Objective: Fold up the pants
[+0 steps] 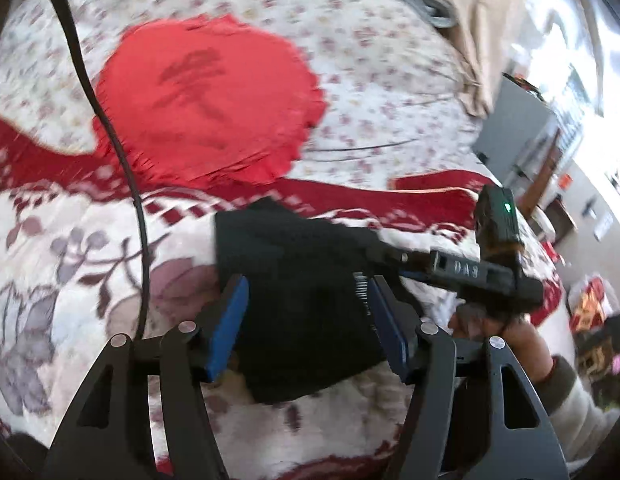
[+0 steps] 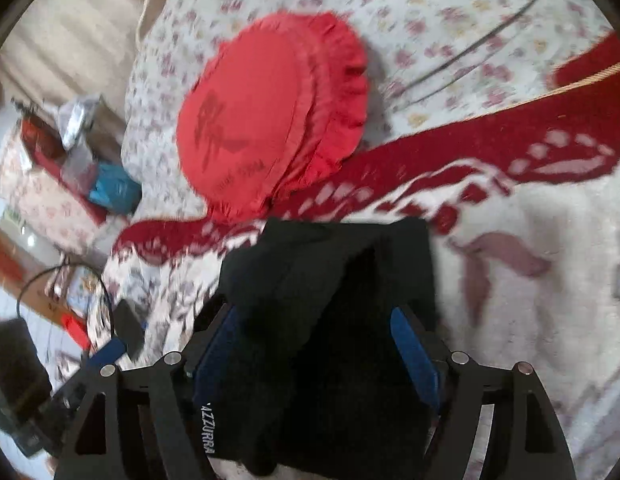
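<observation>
I am looking at one pair of black knit pants (image 1: 306, 300) lying as a compact folded bundle on the near part of the floral cream-and-red blanket (image 1: 70, 264), so folding seems nearly done. My left gripper (image 1: 306, 320) is standing wide, gripping nothing; my right gripper (image 2: 315, 356) likewise, straddling the cloth loosely. One round red frilled cushion (image 2: 266, 120) is lying farther off.
</observation>
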{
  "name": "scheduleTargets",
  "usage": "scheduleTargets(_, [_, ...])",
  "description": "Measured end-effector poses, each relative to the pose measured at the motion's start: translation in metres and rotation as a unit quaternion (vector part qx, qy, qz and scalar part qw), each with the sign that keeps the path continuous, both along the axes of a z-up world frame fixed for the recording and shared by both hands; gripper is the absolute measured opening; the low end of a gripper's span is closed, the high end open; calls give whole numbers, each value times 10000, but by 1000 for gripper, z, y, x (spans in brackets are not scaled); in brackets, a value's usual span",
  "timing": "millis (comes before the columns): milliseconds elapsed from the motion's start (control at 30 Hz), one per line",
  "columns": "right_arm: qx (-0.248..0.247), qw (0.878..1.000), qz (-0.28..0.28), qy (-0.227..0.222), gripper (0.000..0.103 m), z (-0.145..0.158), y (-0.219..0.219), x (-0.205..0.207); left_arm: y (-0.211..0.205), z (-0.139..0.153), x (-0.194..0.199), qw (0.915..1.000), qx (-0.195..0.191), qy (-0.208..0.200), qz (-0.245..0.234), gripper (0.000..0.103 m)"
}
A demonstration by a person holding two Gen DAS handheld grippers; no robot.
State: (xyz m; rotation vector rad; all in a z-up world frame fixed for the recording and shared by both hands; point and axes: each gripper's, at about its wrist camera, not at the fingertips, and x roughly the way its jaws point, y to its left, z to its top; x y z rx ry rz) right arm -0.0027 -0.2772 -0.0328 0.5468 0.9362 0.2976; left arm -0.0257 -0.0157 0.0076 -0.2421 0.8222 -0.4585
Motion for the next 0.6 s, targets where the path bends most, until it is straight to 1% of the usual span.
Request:
scheduleTargets(67, [-194,9997,162,11,27,-5,14,3,3,-7,1,9999,63,65,105,62])
scheduleTargets(100, [-375,9990,215,-75,24,0,20,3,0,-9,1,9998,149,93,119,62])
scheduleTargets(133, [-505,9982,257,-176,17,5,23,1,-3,-10,1,9997,204,105,101,62])
scheduleTargets(167, [-704,9965,287,-356,14,16,25,-2,-6,-10,1,9997,227,95,57,62])
scheduleTargets(233, [-1102,9917,263,-615,13,35,24,-8,-14,-9,3,9997,248,44,3,62])
scheduleTargets(333, [-1614,9846,78,-662,13,43,13,-13,-26,-16,9,9993,344,112,-12,63])
scheduleTargets(367, [-1650,9845,5,-595,13,40,6,-14,-32,-23,11,9991,366,187,-43,63])
scheduleTargets(433, [-1367,9903,-10,-267,13,22,-3,-8,-43,-40,18,9979,484,429,-97,63])
scheduleTargets(467, [-1244,9922,-61,-91,16,11,-7,-6,-47,-50,21,9967,572,571,-116,63])
scheduleTargets(500, [-1196,9927,-116,-37,19,7,-10,-6,-50,-58,23,9956,640,669,-131,63])
scheduleTargets(533, [-1142,9933,-168,-51,27,7,-14,-8,-51,-60,24,9953,671,683,-116,63])
scheduleTargets(567, [-1100,9937,-218,-55,39,11,-18,-11,-49,-60,24,9953,684,684,-97,63])
scheduleTargets(600, [-1099,9933,-346,-99,42,17,-24,-15,-47,-58,24,9953,677,684,-88,63])
